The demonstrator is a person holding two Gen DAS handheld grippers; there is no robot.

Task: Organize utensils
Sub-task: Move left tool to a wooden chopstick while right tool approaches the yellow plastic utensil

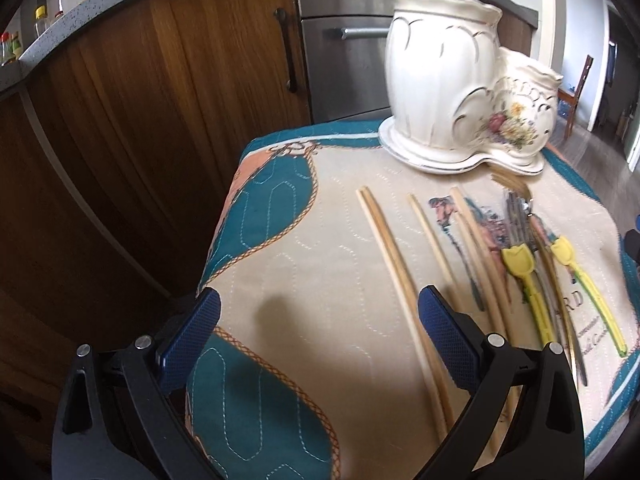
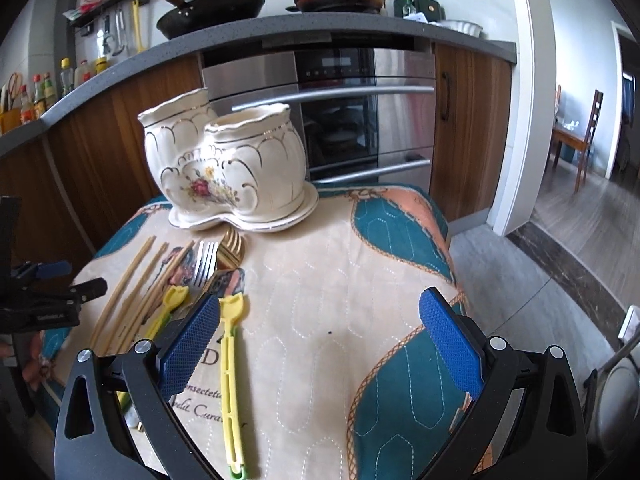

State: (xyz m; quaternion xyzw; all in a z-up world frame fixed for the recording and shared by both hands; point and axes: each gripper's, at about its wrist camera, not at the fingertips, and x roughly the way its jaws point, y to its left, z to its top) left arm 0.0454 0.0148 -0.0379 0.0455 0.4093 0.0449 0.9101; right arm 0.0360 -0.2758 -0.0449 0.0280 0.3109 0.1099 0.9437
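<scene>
Left wrist view: the left claw is hovering wide and empty over the quilted surface, chopsticks lying centre-right; the right claw is gaping wide beside a yellow utensil.

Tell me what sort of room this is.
Most likely a home kitchen: frying pans sit on a grey counter above a steel built-in oven, and sauce bottles line the counter's left end.

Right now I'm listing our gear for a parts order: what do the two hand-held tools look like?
Both match: the left tool and right tool have matte black curved plastic arms, silver round pivot bolts, and fingers faced with blue, diamond-textured pads. No cables or sleeves show.
</scene>
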